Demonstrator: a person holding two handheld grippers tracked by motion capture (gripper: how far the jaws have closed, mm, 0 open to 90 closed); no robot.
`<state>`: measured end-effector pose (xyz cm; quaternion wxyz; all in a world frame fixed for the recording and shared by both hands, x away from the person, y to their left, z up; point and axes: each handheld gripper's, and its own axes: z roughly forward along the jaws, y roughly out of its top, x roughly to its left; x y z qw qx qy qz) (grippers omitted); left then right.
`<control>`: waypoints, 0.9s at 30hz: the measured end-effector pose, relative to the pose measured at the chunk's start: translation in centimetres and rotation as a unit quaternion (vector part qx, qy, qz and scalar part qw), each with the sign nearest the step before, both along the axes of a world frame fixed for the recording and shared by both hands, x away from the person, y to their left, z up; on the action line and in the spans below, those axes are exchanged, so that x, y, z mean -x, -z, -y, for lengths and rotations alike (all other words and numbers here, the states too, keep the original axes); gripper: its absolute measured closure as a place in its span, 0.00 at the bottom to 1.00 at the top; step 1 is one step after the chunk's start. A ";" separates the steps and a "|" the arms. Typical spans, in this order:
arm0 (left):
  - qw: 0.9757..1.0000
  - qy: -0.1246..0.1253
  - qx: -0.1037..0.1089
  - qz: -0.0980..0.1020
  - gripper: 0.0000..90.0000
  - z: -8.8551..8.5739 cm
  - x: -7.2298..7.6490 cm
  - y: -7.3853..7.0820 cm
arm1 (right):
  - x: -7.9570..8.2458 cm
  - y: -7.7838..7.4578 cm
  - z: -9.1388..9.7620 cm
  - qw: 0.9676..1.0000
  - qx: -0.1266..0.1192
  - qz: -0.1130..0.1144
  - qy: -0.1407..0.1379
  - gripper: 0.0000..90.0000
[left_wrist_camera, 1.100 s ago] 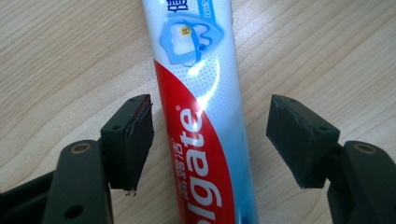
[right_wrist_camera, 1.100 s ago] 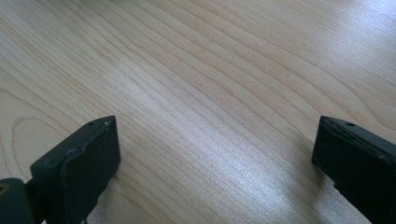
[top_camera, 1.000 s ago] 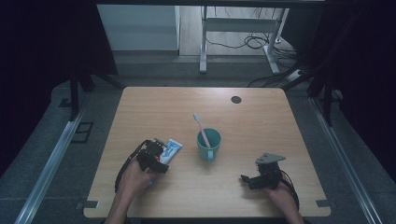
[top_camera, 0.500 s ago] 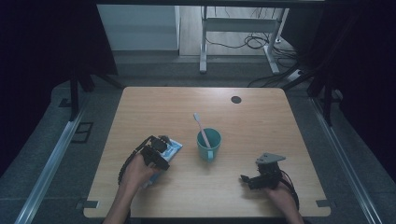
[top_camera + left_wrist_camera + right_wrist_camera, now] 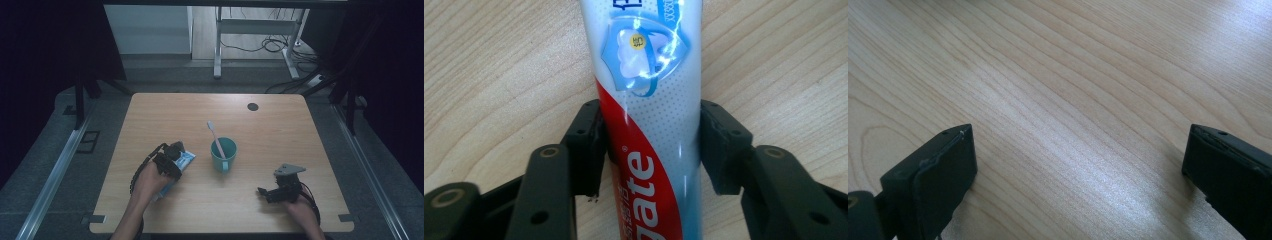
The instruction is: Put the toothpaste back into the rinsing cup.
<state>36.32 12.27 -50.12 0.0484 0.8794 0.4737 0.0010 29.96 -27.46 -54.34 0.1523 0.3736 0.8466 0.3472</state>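
A white, blue and red toothpaste tube (image 5: pixel 649 100) lies flat on the wooden table (image 5: pixel 280 130), left of a teal cup (image 5: pixel 223 156). A pink toothbrush (image 5: pixel 215 136) stands in the cup and leans to the far left. My left gripper (image 5: pixel 651 145) straddles the tube; its jaws have just been closing, and both pads now touch the tube's sides. In the high view the left gripper (image 5: pixel 172 159) covers the tube (image 5: pixel 187 159) at mid-length. My right gripper (image 5: pixel 1075 170) rests open over bare wood, with nothing between its jaws, at the front right (image 5: pixel 262 192).
A dark round grommet (image 5: pixel 252 106) sits near the table's far edge. Cables and a metal desk frame (image 5: pixel 217 45) stand on the floor beyond the table. The table's front edge runs just below both hands.
The left gripper slid a little forward and right along the tube, and its jaws closed in on the tube. The right gripper stayed put.
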 end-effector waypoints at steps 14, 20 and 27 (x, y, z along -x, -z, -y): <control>1.000 0.018 0.025 0.002 0.79 -0.8 0.3 -0.8 | 0.0 0.0 0.0 1.000 0.000 0.000 0.000 0.01; 0.998 0.025 0.053 0.013 0.80 -1.6 0.7 -0.8 | 0.0 0.0 0.0 1.000 0.000 0.000 0.000 0.01; 0.996 0.036 0.068 0.043 0.80 -2.0 1.4 -1.1 | 0.0 0.0 0.0 1.000 0.000 0.000 0.000 0.01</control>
